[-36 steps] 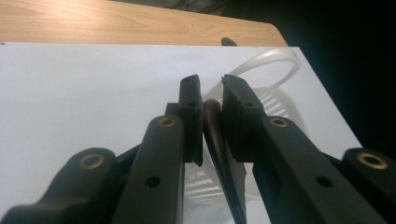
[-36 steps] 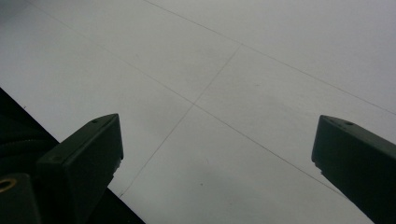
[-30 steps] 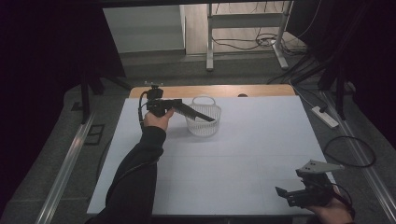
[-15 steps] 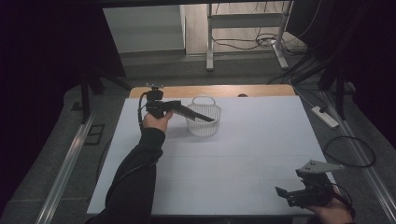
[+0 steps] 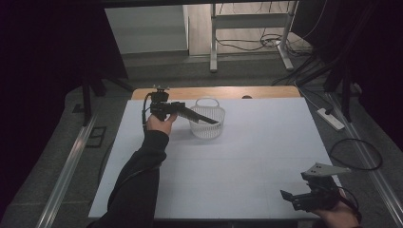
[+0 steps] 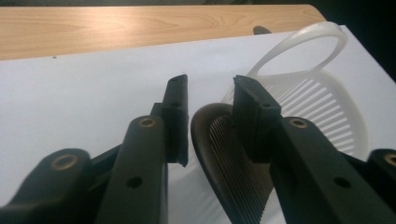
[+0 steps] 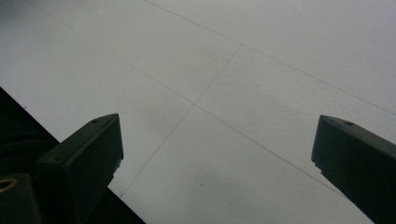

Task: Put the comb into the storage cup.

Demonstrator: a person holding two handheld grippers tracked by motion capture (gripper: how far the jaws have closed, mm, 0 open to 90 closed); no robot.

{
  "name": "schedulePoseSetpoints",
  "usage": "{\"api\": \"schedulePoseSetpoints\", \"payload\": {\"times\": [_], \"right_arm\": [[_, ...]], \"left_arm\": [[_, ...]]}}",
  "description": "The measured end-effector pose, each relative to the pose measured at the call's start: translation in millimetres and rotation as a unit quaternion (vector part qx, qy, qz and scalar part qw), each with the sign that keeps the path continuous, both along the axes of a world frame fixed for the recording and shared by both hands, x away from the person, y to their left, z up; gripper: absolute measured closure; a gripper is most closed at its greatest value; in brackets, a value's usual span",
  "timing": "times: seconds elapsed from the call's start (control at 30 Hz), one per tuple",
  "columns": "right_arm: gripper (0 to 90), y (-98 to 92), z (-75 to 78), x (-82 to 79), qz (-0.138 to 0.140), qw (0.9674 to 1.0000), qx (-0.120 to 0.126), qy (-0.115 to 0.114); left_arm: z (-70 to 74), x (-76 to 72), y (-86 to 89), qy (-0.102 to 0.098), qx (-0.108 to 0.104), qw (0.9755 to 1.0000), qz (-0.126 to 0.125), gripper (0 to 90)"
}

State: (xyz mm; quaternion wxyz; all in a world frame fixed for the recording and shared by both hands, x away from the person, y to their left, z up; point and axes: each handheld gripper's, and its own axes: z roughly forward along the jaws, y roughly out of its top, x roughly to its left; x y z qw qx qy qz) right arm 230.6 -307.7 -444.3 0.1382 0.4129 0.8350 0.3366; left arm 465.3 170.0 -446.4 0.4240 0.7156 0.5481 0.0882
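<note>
The white slatted basket stands upright toward the far edge of the white surface, its thin handle arching over the top. The left tool reaches in from the basket's left, held in the person's left hand, with its long black jaws stretched across the basket's near rim.

In the left gripper view, the left tool has its jaws a small way apart, not pressed together. A dark comb with fine teeth sits between them, lying against the inner face of the right-hand jaw; a narrow gap separates it from the other jaw, so whether it is truly gripped cannot be told. The basket lies just beyond and to the right of the jaw tips, and past it a strip of bare wood runs along the far side of the white surface.

Well apart from the basket, at the near right corner of the surface, the right tool is held low in the person's right hand, a grey three-cornered plate on top. In the right gripper view its jaws stand wide apart, released, with plain white surface between them
</note>
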Motion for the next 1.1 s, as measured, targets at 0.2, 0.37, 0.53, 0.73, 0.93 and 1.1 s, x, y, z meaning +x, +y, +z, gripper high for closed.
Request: {"api": "schedulePoseSetpoints", "payload": {"times": [0.2, 0.37, 0.53, 0.73, 0.93, 1.1], "right_arm": [[2.5, 0.0, 0.0, 0.0, 0.000, 1.0000, 0.000, 0.000], [2.5, 0.1, 0.0, 0.0, 0.000, 1.0000, 0.000, 0.000], [2.5, 0.2, 0.0, 0.0, 0.000, 1.0000, -0.001, 0.000], [2.5, 0.3, 0.1, -0.1, 0.001, 1.0000, -0.002, 0.000], [2.5, 0.3, 0.0, -0.1, 0.000, 1.0000, -0.001, 0.000], [2.4, 0.3, 0.0, -0.1, 0.000, 1.0000, -0.002, 0.000]], "left_arm": [[2.3, -0.6, 0.9, -0.007, 0.009, 0.9999, 0.006, 59.6], [4.5, -1.3, 2.2, -0.012, 0.020, 0.9997, 0.007, 54.2], [6.6, -1.7, 2.2, -0.019, 0.027, 0.9994, 0.008, 49.3], [8.2, -2.3, -0.8, -0.026, 0.047, 0.9985, 0.005, 42.9], [9.8, -2.2, -2.3, -0.033, 0.061, 0.9976, 0.001, 37.6], [12.4, -3.0, -1.9, -0.039, 0.071, 0.9967, 0.004, 31.6]]}}
